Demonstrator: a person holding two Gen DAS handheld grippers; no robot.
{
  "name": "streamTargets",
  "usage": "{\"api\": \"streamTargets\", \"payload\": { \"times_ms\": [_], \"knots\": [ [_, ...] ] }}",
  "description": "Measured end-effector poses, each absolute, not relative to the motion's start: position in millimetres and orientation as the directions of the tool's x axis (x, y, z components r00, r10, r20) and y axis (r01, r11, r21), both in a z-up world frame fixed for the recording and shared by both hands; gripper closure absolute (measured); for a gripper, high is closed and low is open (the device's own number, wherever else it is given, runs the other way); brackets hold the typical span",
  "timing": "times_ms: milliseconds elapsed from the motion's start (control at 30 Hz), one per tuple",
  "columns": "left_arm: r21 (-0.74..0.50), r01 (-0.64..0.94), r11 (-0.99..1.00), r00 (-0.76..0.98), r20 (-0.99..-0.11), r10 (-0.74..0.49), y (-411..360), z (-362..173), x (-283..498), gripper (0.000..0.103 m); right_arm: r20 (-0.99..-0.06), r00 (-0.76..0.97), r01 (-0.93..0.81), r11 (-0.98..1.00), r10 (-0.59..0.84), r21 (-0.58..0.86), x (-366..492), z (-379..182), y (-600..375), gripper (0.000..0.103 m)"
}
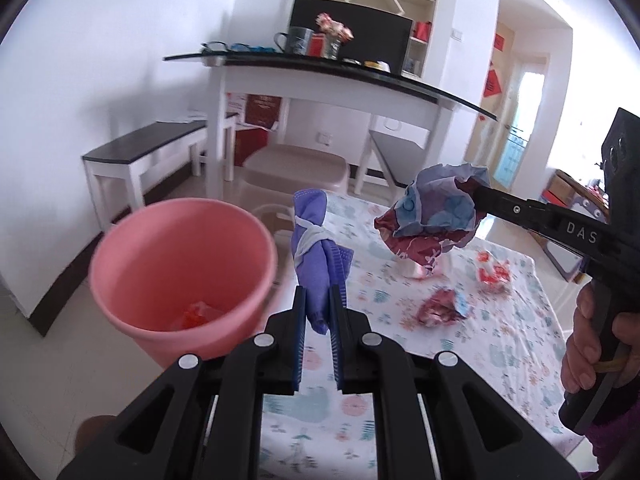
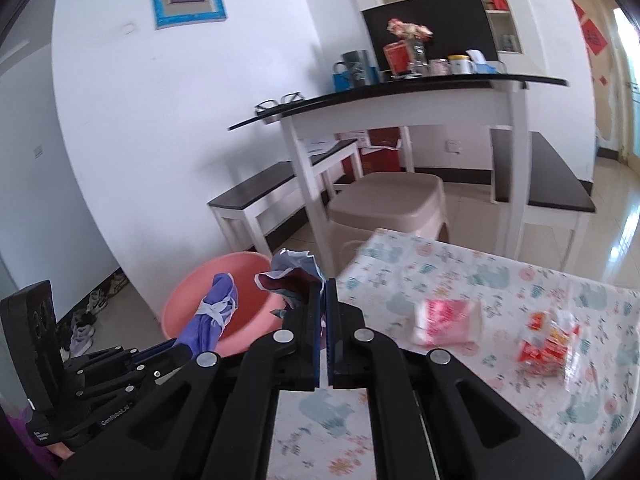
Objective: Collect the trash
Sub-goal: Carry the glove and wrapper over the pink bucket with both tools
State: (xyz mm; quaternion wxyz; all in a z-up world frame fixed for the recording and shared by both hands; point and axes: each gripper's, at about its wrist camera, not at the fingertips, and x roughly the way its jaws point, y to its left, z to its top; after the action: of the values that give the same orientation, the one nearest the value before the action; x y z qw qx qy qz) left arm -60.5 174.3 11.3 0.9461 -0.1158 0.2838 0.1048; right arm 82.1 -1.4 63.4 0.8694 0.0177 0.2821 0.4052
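Purple face mask [image 1: 316, 260] clamped between blue pads of left gripper [image 1: 320, 300], held up just beside rim of pink bin [image 1: 180, 264]; red scrap lies at bin's bottom; right gripper [image 2: 322, 292] closed on crumpled maroon-and-blue paper [image 2: 292, 276], raised over table edge near bin; on floral tablecloth [image 2: 480, 280]: red-and-white packet [image 2: 448, 320], red-orange wrapper [image 2: 548, 344], another crumpled paper [image 1: 442, 308]; beige stool [image 2: 388, 196] behind

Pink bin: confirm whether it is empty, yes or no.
No. The left wrist view shows a red-orange scrap lying at the bottom of the pink bin.
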Motion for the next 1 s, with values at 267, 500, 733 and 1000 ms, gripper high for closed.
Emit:
{"api": "streamTargets", "payload": {
  "times_ms": [267, 500, 733, 1000],
  "knots": [
    [-0.163, -0.352, 0.922, 0.814, -0.539, 0.215, 214, 16, -77, 0.093, -0.48, 0.459, -0.751, 0.615, 0.748, 0.24, 72, 64, 55, 0.1],
    [-0.176, -0.418, 0.891, 0.794, -0.548, 0.264, 246, 8, -84, 0.093, -0.497, 0.42, -0.78, 0.582, 0.759, 0.229, 68, 59, 95, 0.1],
    [-0.191, -0.455, 0.87, 0.774, -0.567, 0.281, 266, -5, -82, 0.093, -0.517, 0.391, -0.792, 0.564, 0.762, 0.234, 71, 48, 130, 0.1],
    [-0.2, -0.49, 0.849, 0.748, -0.596, 0.291, 282, -21, -73, 0.093, -0.56, 0.358, -0.79, 0.563, 0.747, 0.245, 80, 25, 157, 0.1]
  ]
}}
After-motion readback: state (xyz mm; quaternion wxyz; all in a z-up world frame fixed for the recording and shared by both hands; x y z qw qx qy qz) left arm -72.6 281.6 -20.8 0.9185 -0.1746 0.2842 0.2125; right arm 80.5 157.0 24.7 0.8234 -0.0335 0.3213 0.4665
